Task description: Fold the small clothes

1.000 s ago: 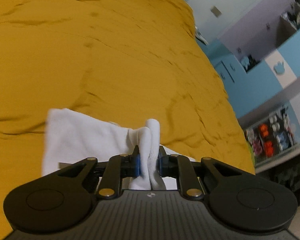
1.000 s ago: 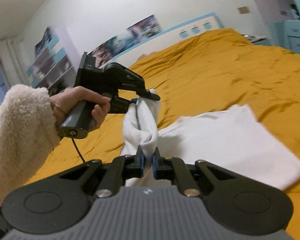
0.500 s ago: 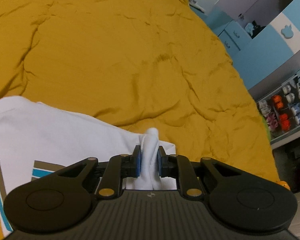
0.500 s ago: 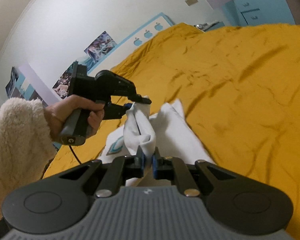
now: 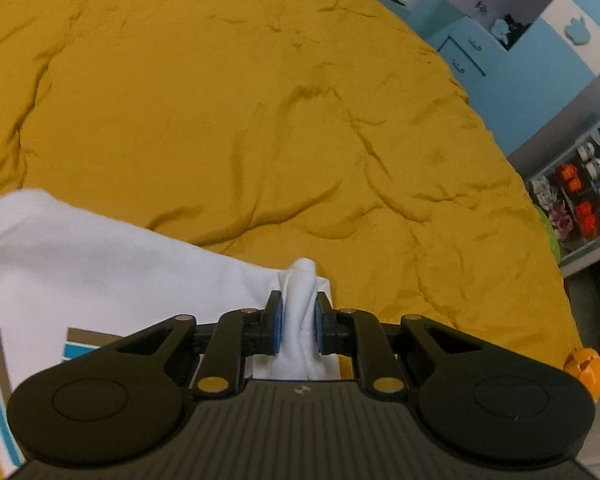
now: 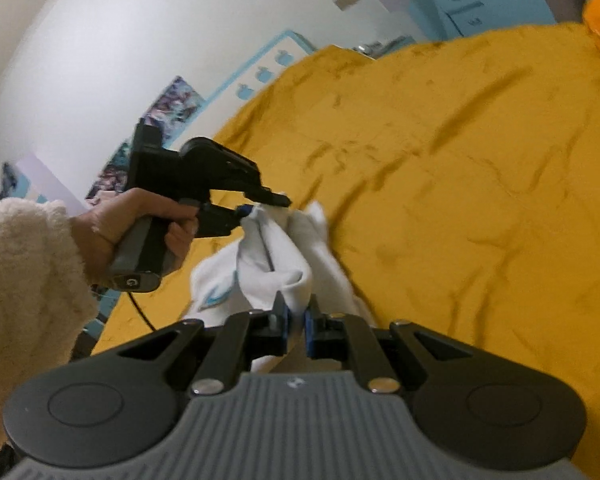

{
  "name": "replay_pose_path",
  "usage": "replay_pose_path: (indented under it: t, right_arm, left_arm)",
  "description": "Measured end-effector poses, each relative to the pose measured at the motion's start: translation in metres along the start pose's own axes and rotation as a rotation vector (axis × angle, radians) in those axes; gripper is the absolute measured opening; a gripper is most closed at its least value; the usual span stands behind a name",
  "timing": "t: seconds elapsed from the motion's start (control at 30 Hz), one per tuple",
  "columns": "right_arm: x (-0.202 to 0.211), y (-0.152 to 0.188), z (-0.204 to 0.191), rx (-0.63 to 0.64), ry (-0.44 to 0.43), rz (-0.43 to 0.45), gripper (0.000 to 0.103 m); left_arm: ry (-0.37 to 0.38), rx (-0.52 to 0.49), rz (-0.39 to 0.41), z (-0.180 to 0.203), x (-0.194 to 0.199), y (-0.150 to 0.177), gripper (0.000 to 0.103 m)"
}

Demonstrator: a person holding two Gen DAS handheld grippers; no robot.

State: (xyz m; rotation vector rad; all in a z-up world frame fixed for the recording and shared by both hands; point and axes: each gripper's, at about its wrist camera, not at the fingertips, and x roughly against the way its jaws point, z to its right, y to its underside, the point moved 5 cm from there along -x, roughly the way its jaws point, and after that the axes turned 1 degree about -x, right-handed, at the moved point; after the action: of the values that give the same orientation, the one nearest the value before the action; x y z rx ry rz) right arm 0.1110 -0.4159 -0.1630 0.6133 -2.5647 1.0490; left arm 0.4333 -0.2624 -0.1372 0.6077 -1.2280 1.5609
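A small white garment with a blue and brown print hangs over the mustard bedspread. My left gripper is shut on a bunched edge of it; the cloth pokes up between the blue pads. My right gripper is shut on another edge of the same garment. The right wrist view shows the left gripper, in a hand with a fluffy cream sleeve, holding the cloth above the bed. The garment hangs stretched between the two grippers.
The mustard bedspread fills most of both views. Blue drawers and a shelf of small items stand beyond the bed's right edge. An orange object sits at the bed's corner. A white wall with posters lies behind.
Both grippers have lifted and swung the garment over the bed. Its printed side now shows in the left wrist view. The cloth hangs narrower in the right wrist view.
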Motion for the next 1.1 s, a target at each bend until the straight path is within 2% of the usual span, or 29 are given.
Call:
replay_pose_path:
  t: [0.1, 0.2, 0.23, 0.33, 0.37, 0.4, 0.43, 0.47, 0.53, 0.63, 0.73, 0.8, 0.9, 1.0, 1.03, 1.1]
  right_arm:
    - [-0.005, 0.005, 0.006, -0.009, 0.027, -0.013, 0.004]
    - [-0.008, 0.009, 0.013, -0.038, 0.042, -0.031, 0.006]
    - [-0.006, 0.010, 0.014, -0.050, 0.030, -0.038, 0.008]
    - [0.012, 0.006, 0.013, -0.059, 0.051, -0.003, 0.012]
    - [0.022, 0.002, 0.010, -0.045, 0.083, 0.032, 0.016]
    - [0.029, -0.003, 0.009, -0.022, 0.121, 0.068, 0.033]
    - [0.035, -0.009, 0.005, 0.018, 0.146, 0.092, 0.043]
    - [0.037, -0.016, -0.001, 0.063, 0.145, 0.098, 0.043]
    - [0.035, -0.031, -0.011, 0.128, 0.121, 0.095, 0.044]
    - [0.011, -0.053, -0.034, 0.269, 0.095, 0.046, 0.043]
    - [-0.020, -0.069, -0.054, 0.359, 0.062, -0.012, 0.043]
    - [-0.045, -0.080, -0.068, 0.392, 0.010, -0.059, 0.043]
    - [-0.088, -0.102, -0.080, 0.359, -0.051, -0.127, 0.043]
    - [-0.133, -0.114, -0.085, 0.328, -0.032, -0.176, 0.043]
    - [-0.147, -0.115, -0.085, 0.321, -0.017, -0.191, 0.043]
    - [-0.172, -0.113, -0.084, 0.326, 0.018, -0.235, 0.043]
  left_arm:
    - [-0.039, -0.058, 0.007, 0.004, -0.009, 0.001, 0.023]
    - [-0.054, -0.105, 0.075, 0.013, -0.001, -0.010, 0.027]
    - [-0.038, -0.110, 0.099, 0.016, 0.006, -0.014, 0.027]
    - [0.053, -0.125, 0.189, 0.022, 0.045, -0.026, 0.044]
    - [0.071, -0.140, 0.210, 0.022, 0.060, -0.026, 0.048]
    - [0.073, -0.163, 0.239, 0.020, 0.076, -0.025, 0.048]
    - [0.069, -0.192, 0.264, 0.017, 0.090, -0.021, 0.049]
    - [0.064, -0.221, 0.285, 0.011, 0.104, -0.016, 0.049]
    - [0.061, -0.248, 0.294, -0.007, 0.127, 0.003, 0.049]
    - [0.077, -0.225, 0.268, -0.040, 0.158, 0.048, 0.049]
    - [0.075, -0.164, 0.309, -0.065, 0.190, 0.104, 0.048]
    - [0.110, -0.141, 0.338, -0.073, 0.208, 0.134, 0.048]
    - [0.142, -0.101, 0.367, -0.079, 0.224, 0.168, 0.048]
    - [0.191, -0.046, 0.364, -0.084, 0.222, 0.181, 0.048]
    - [0.220, -0.050, 0.353, -0.083, 0.219, 0.185, 0.048]
    - [0.227, -0.068, 0.345, -0.084, 0.213, 0.193, 0.048]
